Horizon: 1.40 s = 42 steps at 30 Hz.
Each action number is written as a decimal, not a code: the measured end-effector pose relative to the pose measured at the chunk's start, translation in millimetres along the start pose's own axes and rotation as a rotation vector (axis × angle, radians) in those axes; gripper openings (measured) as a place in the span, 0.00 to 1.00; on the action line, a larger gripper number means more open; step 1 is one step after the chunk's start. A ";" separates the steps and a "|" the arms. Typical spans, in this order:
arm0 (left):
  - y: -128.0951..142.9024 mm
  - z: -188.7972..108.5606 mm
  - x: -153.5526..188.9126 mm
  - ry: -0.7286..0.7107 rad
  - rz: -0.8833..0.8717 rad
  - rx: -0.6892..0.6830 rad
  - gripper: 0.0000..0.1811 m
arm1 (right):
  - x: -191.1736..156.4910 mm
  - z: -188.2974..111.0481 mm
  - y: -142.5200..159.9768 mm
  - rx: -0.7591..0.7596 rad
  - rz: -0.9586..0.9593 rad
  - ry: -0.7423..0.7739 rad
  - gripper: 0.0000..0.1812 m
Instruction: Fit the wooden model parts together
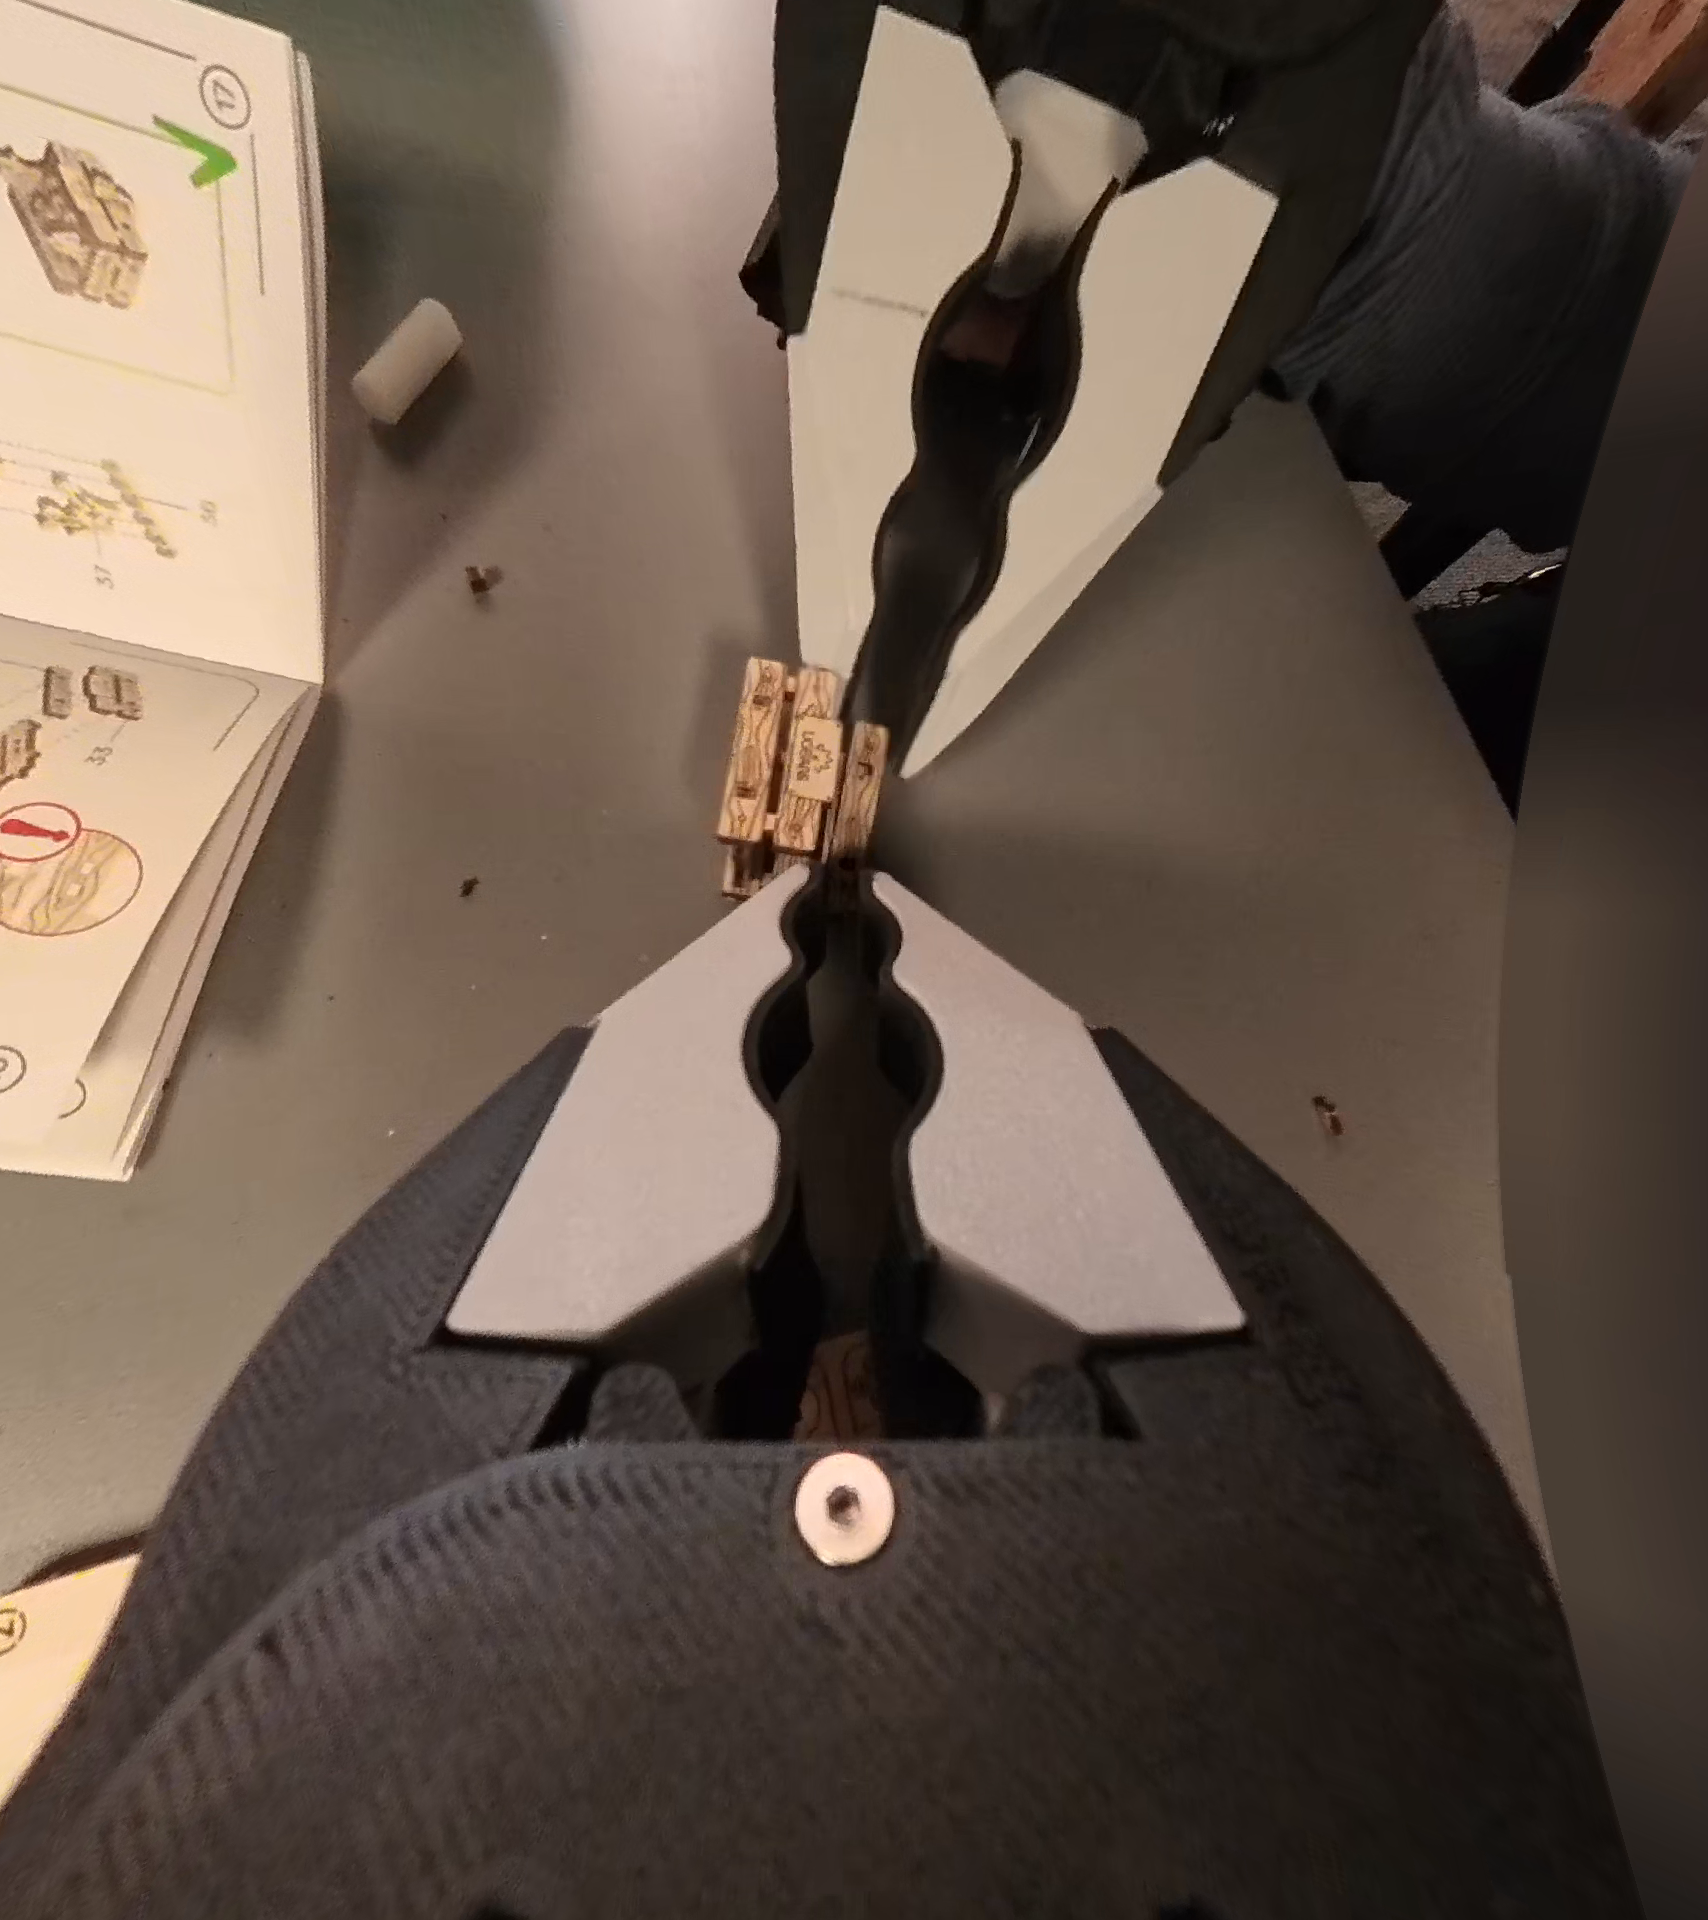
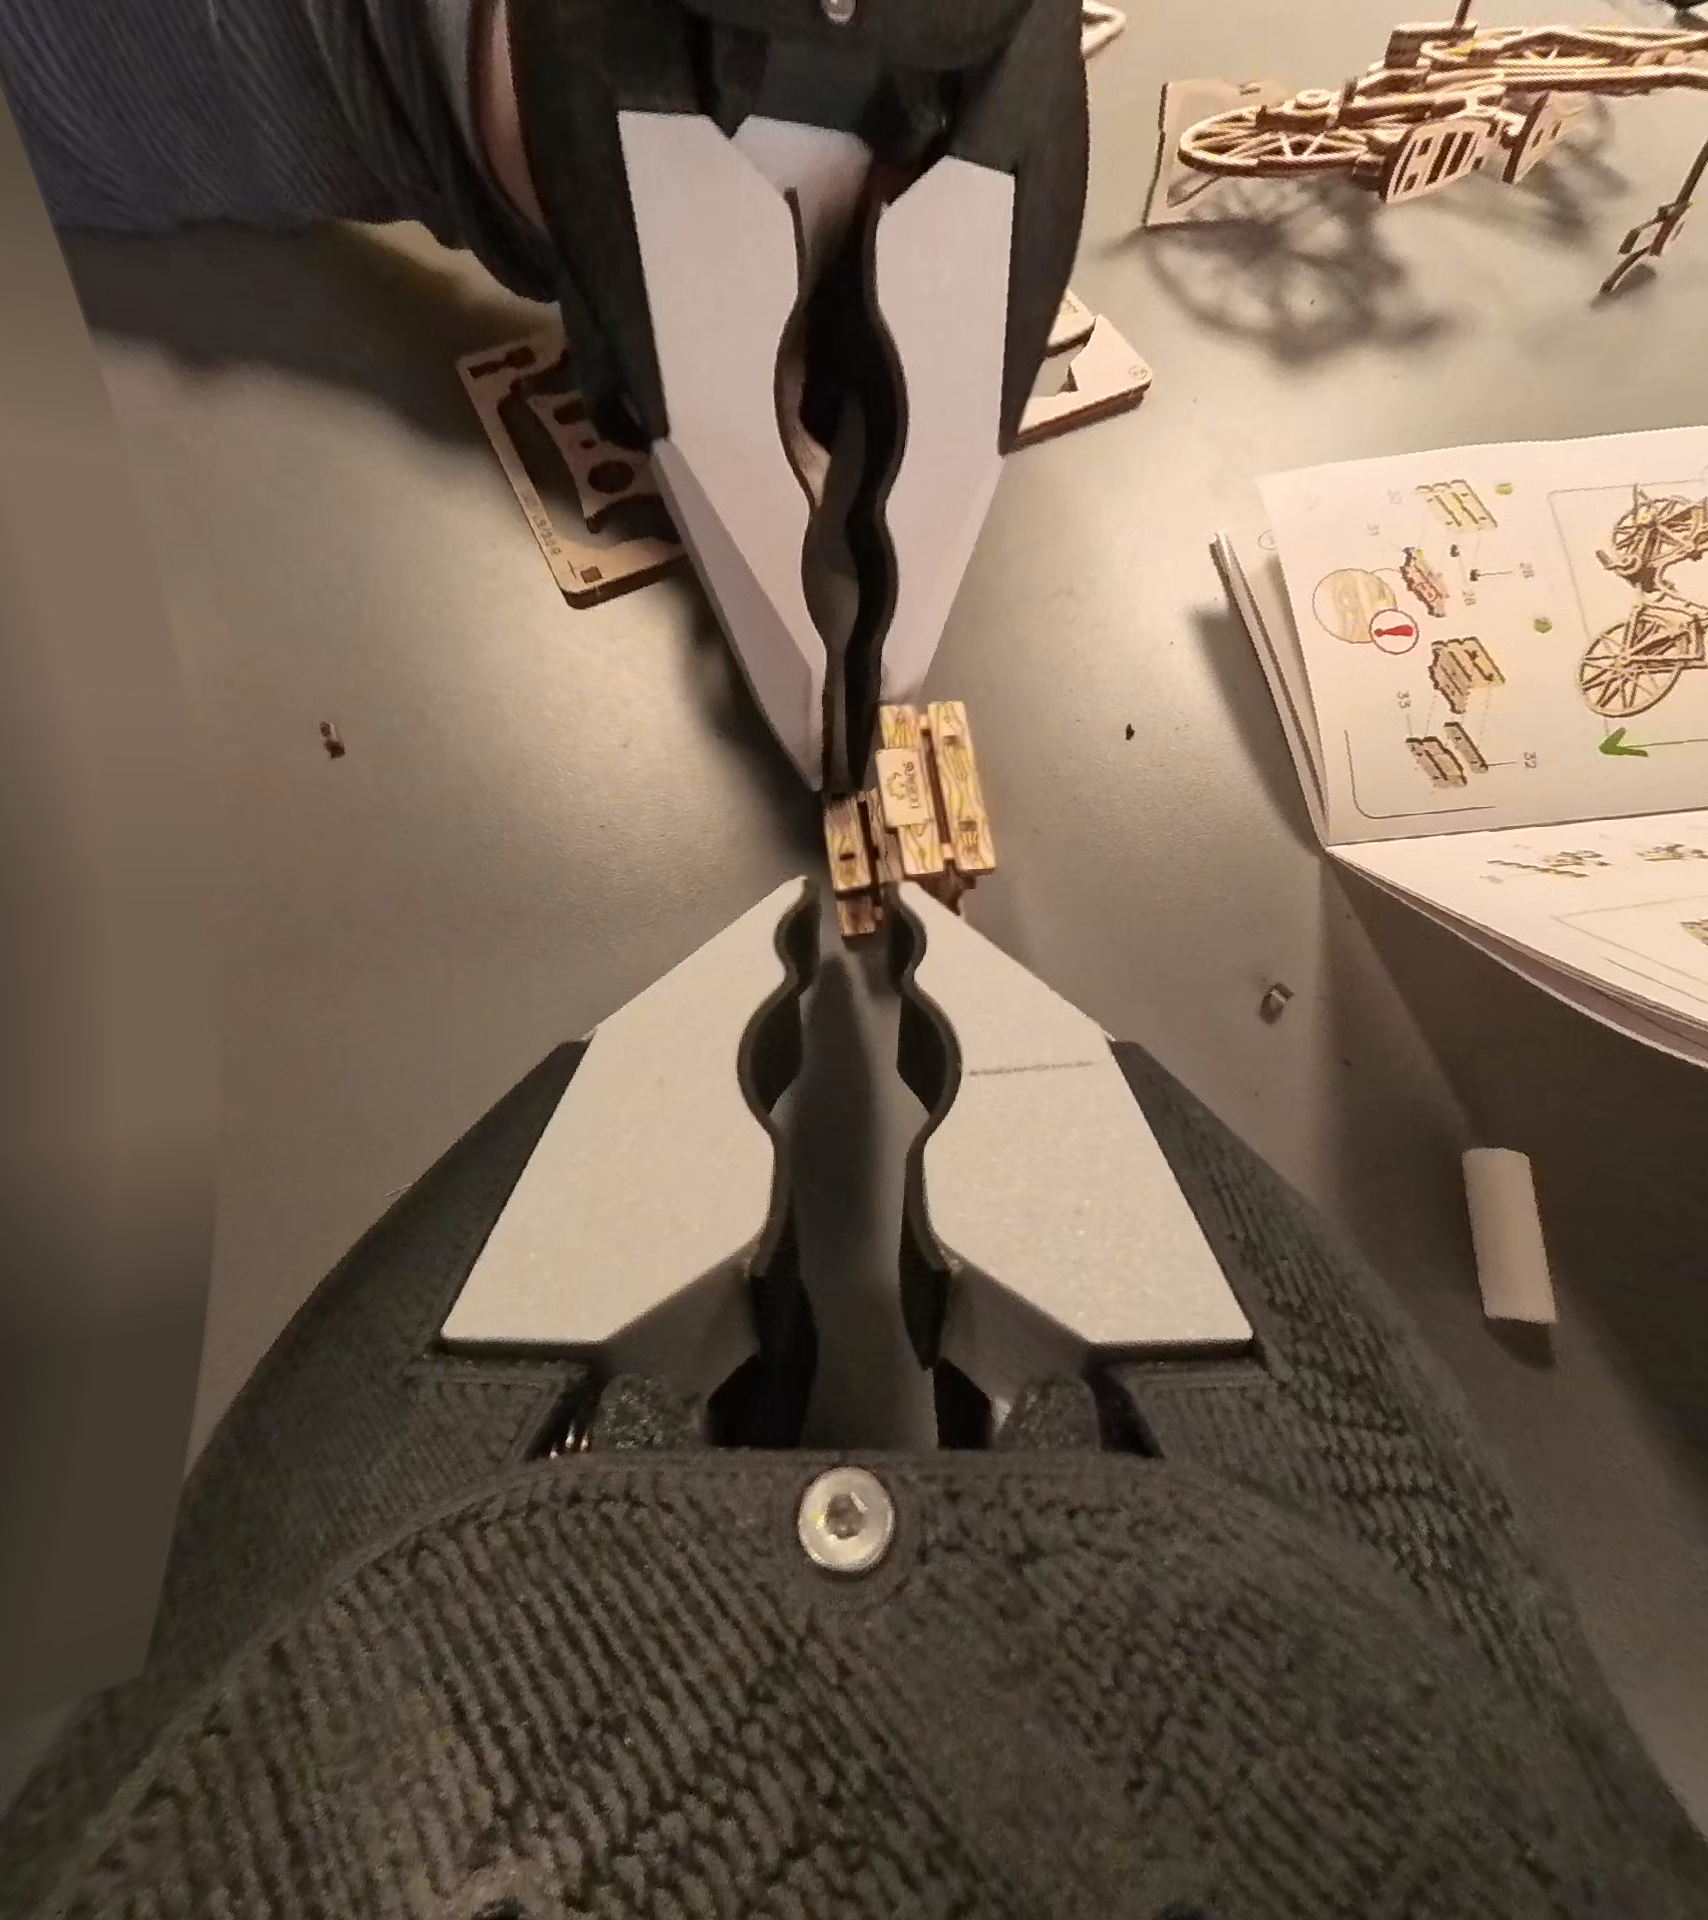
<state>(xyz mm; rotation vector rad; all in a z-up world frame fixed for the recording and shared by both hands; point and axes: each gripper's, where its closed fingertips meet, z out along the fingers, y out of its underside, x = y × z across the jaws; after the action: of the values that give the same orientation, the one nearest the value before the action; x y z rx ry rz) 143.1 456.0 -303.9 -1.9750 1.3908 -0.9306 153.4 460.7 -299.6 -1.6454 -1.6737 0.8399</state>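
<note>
Grey tabletop (image 1: 538, 499) is carrying an instruction booklet (image 1: 91, 343) at upper left. Left tongs (image 1: 842, 883) and right tongs (image 2: 855, 914) are both gripping the small wooden assembly (image 1: 798, 774) mid-frame, tip to tip.

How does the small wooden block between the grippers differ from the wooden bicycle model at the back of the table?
The wooden block is compact and slatted; the bicycle model is long and open, with a spoked wheel. The block is pinched from opposite ends by the left gripper and right gripper; the bicycle model stands untouched on the table. Both are pale laser-cut wood.
</note>
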 end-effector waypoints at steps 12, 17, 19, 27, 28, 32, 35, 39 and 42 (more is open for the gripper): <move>-17.6 -17.7 17.8 -0.062 0.115 0.091 0.02 | 85.6 -70.5 14.0 0.178 0.179 0.442 0.14; -41.3 -44.2 23.3 -0.198 0.151 0.273 0.02 | 107.3 -54.0 39.3 -0.017 0.196 0.389 0.12; -40.0 -53.5 24.1 -0.279 0.170 0.294 0.02 | 108.6 -49.4 43.0 -0.047 0.215 0.348 0.12; 7.9 -41.4 44.2 -0.231 0.039 0.119 0.02 | 92.5 -48.6 40.4 -0.030 0.251 0.309 0.04; 15.2 -36.6 45.0 -0.222 0.022 0.076 0.02 | 81.2 -49.0 34.7 -0.002 0.245 0.298 0.04; 30.1 -21.4 45.6 -0.188 -0.039 -0.031 0.02 | 29.8 -42.0 18.8 0.024 0.159 0.276 0.04; 29.6 -21.4 43.6 -0.170 -0.057 -0.032 0.13 | 5.5 -35.1 13.5 0.009 0.113 0.283 0.04; 6.9 -42.7 26.5 -0.213 -0.077 0.106 0.18 | -2.2 -30.7 13.3 -0.019 0.093 0.349 0.04; -0.8 -43.5 7.5 -0.229 -0.072 0.112 0.17 | -7.0 -25.4 20.4 -0.067 0.092 0.359 0.04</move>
<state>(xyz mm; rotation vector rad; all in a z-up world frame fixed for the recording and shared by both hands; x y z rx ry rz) 110.9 447.3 -274.9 -1.9884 1.1233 -0.7675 186.1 454.1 -301.0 -1.8070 -1.3983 0.4965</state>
